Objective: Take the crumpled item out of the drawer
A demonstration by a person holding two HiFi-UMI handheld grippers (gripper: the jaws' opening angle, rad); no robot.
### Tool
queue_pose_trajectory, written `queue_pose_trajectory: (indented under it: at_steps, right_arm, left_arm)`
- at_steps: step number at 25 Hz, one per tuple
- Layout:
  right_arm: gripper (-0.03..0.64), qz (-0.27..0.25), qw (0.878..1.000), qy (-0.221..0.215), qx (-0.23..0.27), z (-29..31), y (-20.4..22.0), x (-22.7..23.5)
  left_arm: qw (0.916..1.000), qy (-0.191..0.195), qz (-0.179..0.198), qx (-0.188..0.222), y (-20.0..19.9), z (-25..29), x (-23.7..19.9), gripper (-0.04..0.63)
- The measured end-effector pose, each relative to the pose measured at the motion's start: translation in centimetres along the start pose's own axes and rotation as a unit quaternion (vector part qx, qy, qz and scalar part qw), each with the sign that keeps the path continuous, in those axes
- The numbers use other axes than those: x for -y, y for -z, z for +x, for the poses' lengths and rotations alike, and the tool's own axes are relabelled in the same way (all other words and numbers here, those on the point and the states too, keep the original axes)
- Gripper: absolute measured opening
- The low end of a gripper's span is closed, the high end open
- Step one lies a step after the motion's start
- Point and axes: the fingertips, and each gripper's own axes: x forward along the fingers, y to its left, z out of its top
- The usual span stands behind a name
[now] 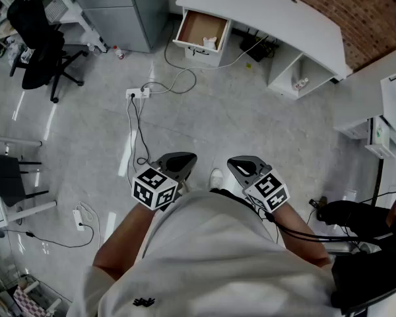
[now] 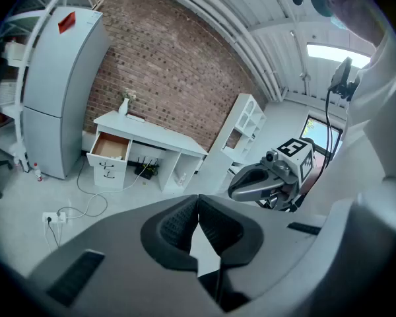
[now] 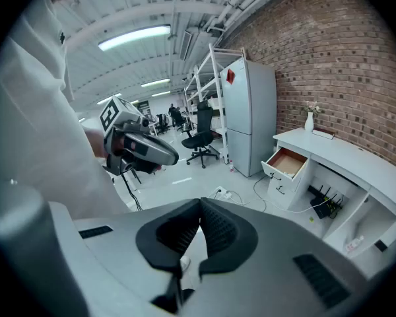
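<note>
Across the floor, the white desk (image 1: 277, 12) has its top drawer (image 1: 201, 30) pulled open. A crumpled white item (image 1: 210, 43) lies in the drawer's front right corner. Both grippers are held close to the person's chest, far from the drawer. My left gripper (image 1: 182, 158) is shut with nothing in it, and my right gripper (image 1: 241, 164) is shut and empty too. The open drawer (image 2: 111, 146) appears small in the left gripper view, past the shut left gripper (image 2: 198, 207). It is the same in the right gripper view: the drawer (image 3: 287, 162) beyond the shut right gripper (image 3: 200, 210).
A power strip (image 1: 137, 93) with looping cables lies on the floor between me and the drawer. A black office chair (image 1: 39, 45) stands at the left and a grey fridge (image 1: 119, 5) beside the desk. Black equipment with cables (image 1: 356, 216) sits at the right.
</note>
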Motion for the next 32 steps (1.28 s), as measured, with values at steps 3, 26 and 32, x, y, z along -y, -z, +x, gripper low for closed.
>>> queue_pose_trajectory:
  at_steps: [3, 26, 32]
  right_arm:
    - [0.029, -0.007, 1.0, 0.003, 0.003, -2.0, 0.8, 4.3]
    - [0.037, 0.022, 1.0, 0.016, -0.011, 8.6, -5.5, 22.4]
    - [0.061, 0.01, 0.999, 0.035, -0.022, 17.4, -13.3, 26.1]
  left_arm:
    - [0.9999, -0.005, 0.006, 0.007, -2.1, 4.0, 1.2, 0.025]
    - [0.9995, -0.018, 0.026, -0.007, -13.3, 13.1, -15.4, 0.025]
    - [0.9992, 0.003, 0.038, -0.004, -18.2, 10.9, -25.5, 0.026]
